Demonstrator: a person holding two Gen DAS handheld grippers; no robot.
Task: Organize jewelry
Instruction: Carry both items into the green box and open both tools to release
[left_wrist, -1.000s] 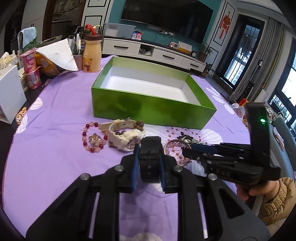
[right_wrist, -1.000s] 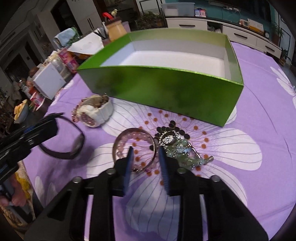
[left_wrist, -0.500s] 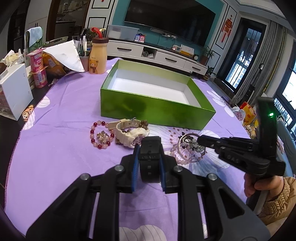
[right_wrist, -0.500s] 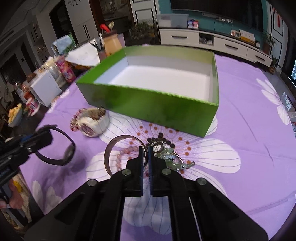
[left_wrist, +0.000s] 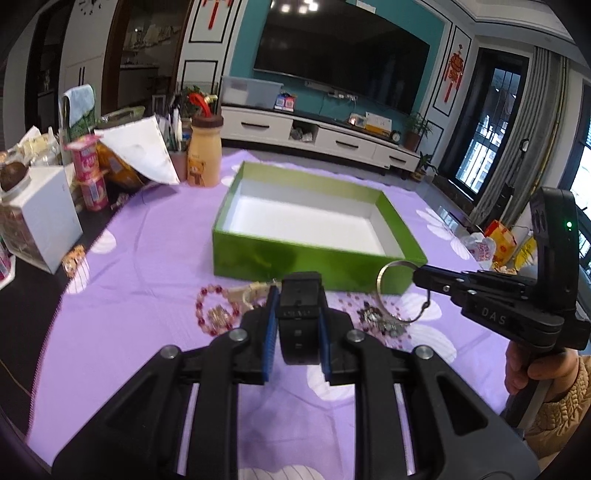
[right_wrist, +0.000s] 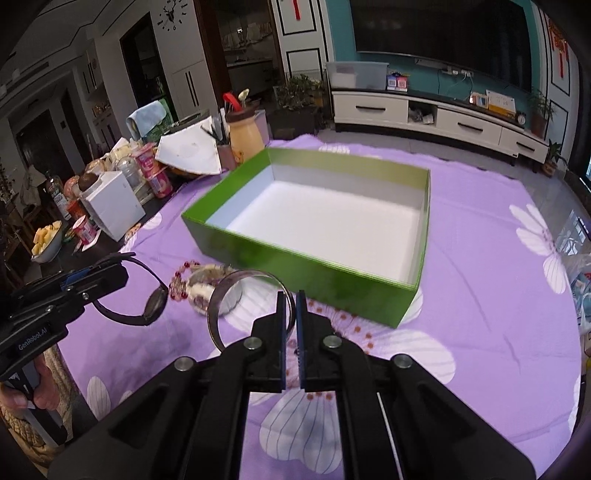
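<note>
My left gripper (left_wrist: 295, 314) is shut on a black watch (left_wrist: 298, 317), held above the purple cloth; the watch also shows in the right wrist view (right_wrist: 147, 299). My right gripper (right_wrist: 290, 299) is shut on a silver bangle (right_wrist: 236, 306), lifted off the table just before the green box (right_wrist: 306, 258); the bangle also shows in the left wrist view (left_wrist: 388, 277). The green box (left_wrist: 280, 254) is open, white inside. A white watch (left_wrist: 247, 291), a red bead bracelet (left_wrist: 212, 317) and a dark necklace heap (left_wrist: 380, 323) lie on the cloth in front of it.
A yellow bear bottle (left_wrist: 203, 155), a white paper cone (left_wrist: 144, 151), pink cups (left_wrist: 90, 166) and a white box (left_wrist: 40, 218) crowd the table's far left. A TV cabinet (left_wrist: 325, 136) stands behind. Bags (left_wrist: 495, 243) lie on the floor at right.
Both grippers have risen with their loads. The right gripper shut on the silver bangle and lifted it off the necklace heap toward the green box.
</note>
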